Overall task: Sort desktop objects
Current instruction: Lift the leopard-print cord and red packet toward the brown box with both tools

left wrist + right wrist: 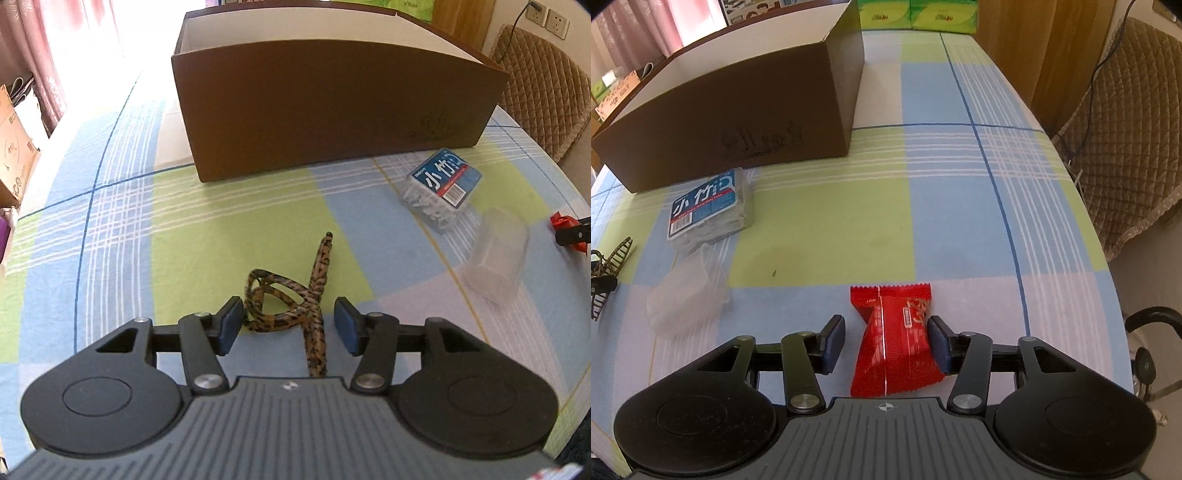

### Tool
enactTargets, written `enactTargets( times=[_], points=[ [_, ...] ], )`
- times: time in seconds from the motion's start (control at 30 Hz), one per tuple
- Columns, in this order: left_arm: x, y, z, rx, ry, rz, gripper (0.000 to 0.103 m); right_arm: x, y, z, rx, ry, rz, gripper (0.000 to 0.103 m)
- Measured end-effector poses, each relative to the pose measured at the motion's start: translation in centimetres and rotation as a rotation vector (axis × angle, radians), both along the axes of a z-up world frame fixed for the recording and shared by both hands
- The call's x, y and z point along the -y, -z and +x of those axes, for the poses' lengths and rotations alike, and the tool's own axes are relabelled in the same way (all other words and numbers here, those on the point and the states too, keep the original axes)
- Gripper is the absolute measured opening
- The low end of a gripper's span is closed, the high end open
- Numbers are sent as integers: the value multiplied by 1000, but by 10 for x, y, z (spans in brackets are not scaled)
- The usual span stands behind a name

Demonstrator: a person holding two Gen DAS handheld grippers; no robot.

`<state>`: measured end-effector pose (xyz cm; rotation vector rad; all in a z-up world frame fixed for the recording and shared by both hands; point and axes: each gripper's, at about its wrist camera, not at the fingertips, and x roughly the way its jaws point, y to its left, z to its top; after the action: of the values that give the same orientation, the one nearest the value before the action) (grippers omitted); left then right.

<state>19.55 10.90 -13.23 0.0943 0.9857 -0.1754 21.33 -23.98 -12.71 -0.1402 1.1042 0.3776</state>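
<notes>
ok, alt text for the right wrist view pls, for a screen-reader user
The open right gripper straddles a red snack packet lying on a checked tablecloth, its right pad at the packet's edge. To the left lie a clear plastic cup on its side and a box of floss picks, with an open brown cardboard box behind.

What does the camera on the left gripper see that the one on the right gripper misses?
Only the left wrist view shows the open left gripper straddling a leopard-print hair clip up close, and wall sockets behind.

Only the right wrist view shows the open right gripper around a red snack packet, its right pad touching the wrapper, plus green tissue packs at the table's far end.

Both show the brown cardboard box, the blue-labelled box of floss picks, the clear plastic cup lying on its side, the checked tablecloth and the quilted chair.
</notes>
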Motion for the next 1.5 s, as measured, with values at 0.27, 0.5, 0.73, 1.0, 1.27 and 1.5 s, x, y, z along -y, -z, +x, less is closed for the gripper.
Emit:
enactTargets(
  times=[0.27,0.5,0.73,1.0,1.27,1.5],
  points=[
    [0,3,-2,19,-2,19,44,2,0,-4,4,4,-8,51],
    [8,2,0,41,26,30,36,0,0,-3,5,4,-14,51],
    [8,2,-4,31,10,5,36,3,1,-3,16,34,-26,51],
    [10,0,-2,17,9,-13,36,-1,0,-6,39,-5,-47,37],
    [14,-7,-2,17,22,-28,34,-3,-7,-7,45,-16,-10,33],
    [17,-19,0,31,30,-42,34,-10,-24,-4,66,-33,44,33]
  ],
)
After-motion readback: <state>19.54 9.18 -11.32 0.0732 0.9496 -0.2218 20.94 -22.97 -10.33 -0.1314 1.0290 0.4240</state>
